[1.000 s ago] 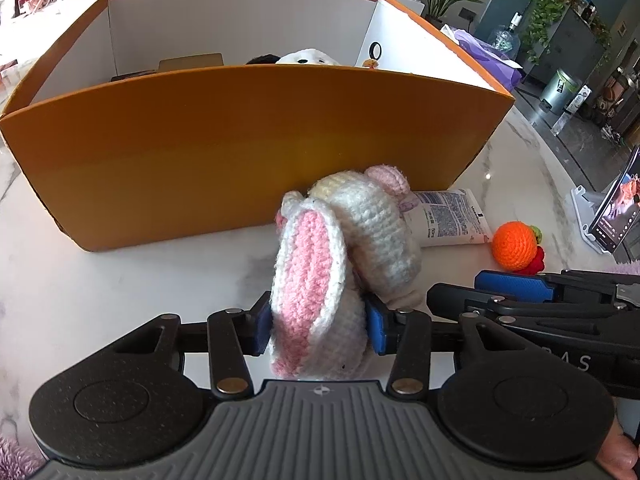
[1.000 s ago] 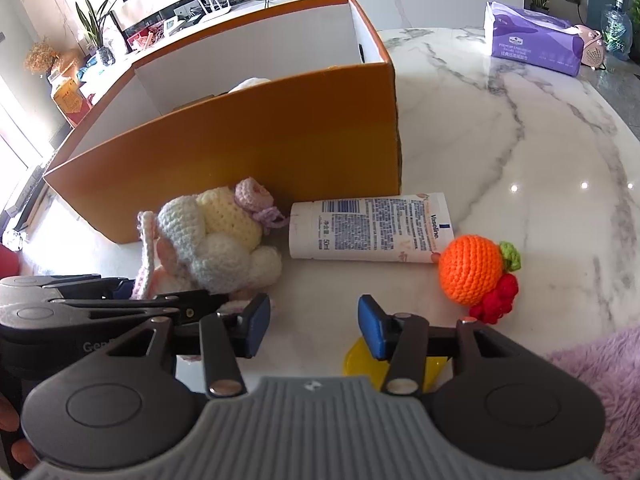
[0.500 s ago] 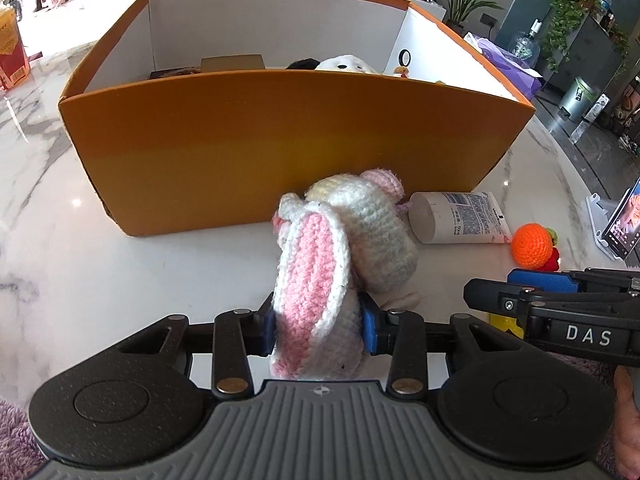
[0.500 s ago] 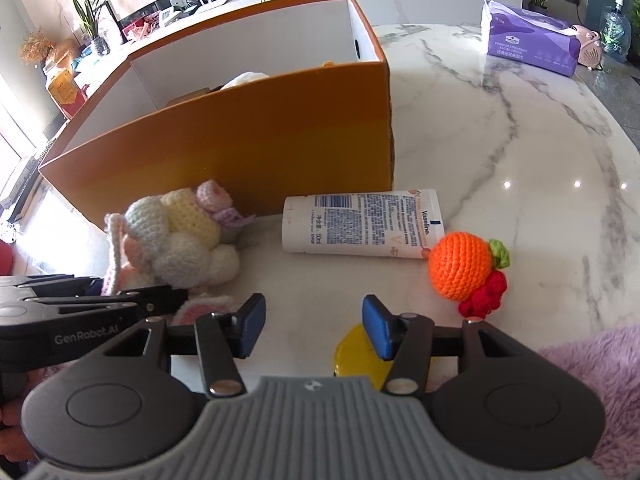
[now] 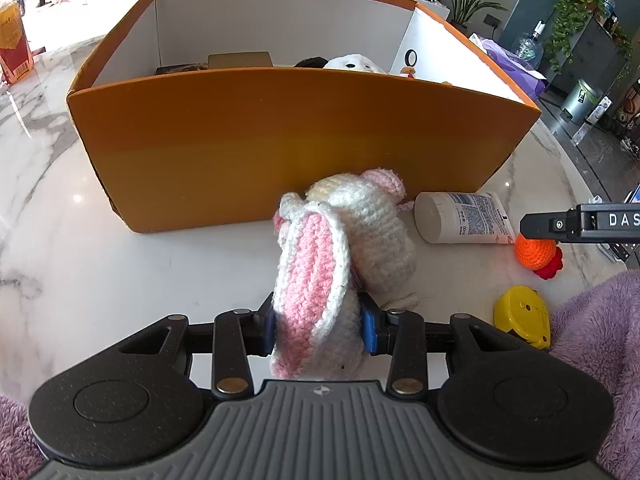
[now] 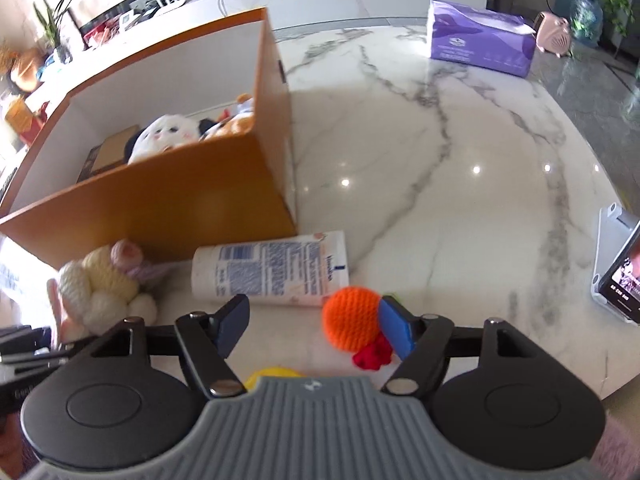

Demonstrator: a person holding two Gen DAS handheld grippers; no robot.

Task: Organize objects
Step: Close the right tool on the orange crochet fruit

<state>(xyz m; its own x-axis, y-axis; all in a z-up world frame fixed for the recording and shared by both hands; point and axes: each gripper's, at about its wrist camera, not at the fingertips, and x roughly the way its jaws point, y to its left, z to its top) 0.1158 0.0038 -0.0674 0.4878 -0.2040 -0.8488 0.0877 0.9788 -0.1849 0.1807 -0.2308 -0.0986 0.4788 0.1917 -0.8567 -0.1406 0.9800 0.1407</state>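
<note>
The left gripper (image 5: 318, 330) is closed on the crocheted rabbit (image 5: 344, 256), its blue pads pinching the pink-and-white ear low in the centre of the left wrist view. The body hangs forward just in front of the orange box (image 5: 296, 140). From this angle I cannot tell whether the body is touching the surface (image 5: 120, 264) or has cleared it.

To finish this step well, the rabbit should rise until its lowest part passes above the near wall, then travel forward over the open box before being let go. The grip is on a soft ear, so a slow lift with little swing should keep it from slipping out. Inside, a white plush toy (image 6: 164, 134) fills the right part, so the freer left part looks the better drop spot.

The right gripper (image 6: 314, 330) is wide open and holds nothing. The orange crocheted fruit (image 6: 352, 322) sits between its fingers, hard against the right one, at lower centre of the right wrist view. The lotion tube (image 6: 268, 272) lies on its side just beyond, near the box corner. Closing squarely across the ball, not the red bit below it, would likely hold best.
</note>
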